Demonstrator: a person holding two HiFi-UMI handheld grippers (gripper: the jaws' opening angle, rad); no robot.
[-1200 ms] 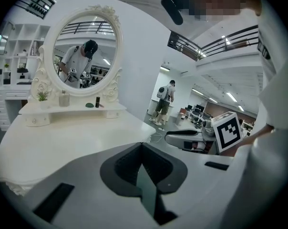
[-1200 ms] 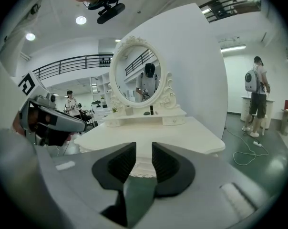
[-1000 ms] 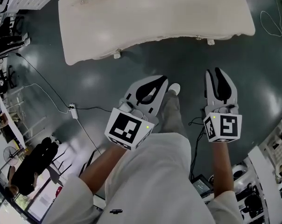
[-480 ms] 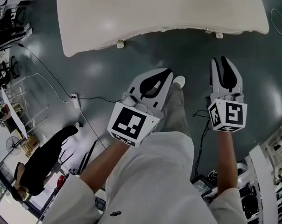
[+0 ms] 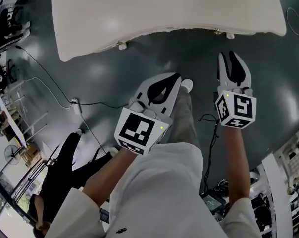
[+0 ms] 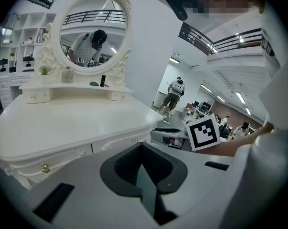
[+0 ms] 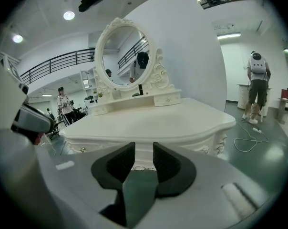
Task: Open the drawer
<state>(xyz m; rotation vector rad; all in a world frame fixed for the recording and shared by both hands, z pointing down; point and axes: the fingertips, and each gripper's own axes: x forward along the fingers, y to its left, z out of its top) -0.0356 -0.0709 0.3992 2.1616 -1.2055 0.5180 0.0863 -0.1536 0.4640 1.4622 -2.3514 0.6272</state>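
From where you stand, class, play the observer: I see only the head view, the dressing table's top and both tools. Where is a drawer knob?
Observer: The left gripper view shows a gold knob on the dressing table's front, just under the tabletop's edge.
Operator: What is the right tool aimed at?
Observer: In the right gripper view its jaws, which have just been opening, stand apart and empty, framing the table's front.
Operator: What stands on top?
Observer: An oval mirror at the back.
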